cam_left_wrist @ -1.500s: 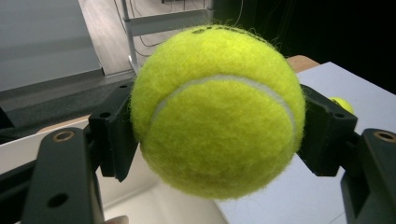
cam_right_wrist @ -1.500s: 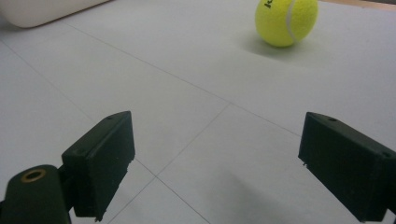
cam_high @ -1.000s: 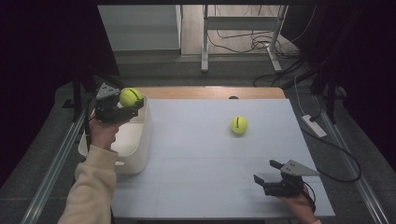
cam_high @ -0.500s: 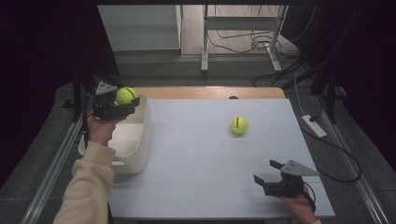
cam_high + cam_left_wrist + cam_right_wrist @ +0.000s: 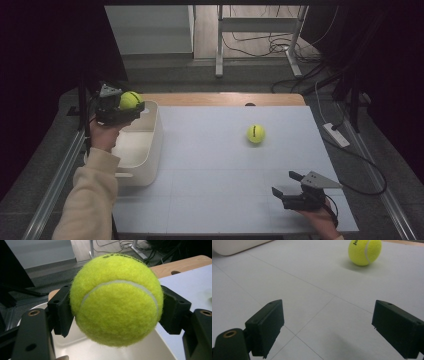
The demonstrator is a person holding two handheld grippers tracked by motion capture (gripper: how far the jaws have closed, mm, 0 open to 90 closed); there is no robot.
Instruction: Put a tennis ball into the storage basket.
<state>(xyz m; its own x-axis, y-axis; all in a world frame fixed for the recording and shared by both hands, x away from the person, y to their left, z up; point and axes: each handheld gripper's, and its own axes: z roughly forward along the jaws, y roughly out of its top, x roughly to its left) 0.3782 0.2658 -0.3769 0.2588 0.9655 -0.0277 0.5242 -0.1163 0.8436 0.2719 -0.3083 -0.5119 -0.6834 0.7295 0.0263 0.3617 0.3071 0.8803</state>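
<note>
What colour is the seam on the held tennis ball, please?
White, curving across the yellow-green tennis ball; clearest in the left gripper view.

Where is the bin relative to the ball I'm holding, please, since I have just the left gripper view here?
Observer: The ball in your left gripper hangs over the far end of the white bin, at the table's left edge.
Operator: Is anything else left on the table?
Observer: A second ball lies on the white top, right of the bin.
Operator: What is the other gripper doing?
Observer: The right gripper sits open at the near right, jaws towards that ball.
</note>
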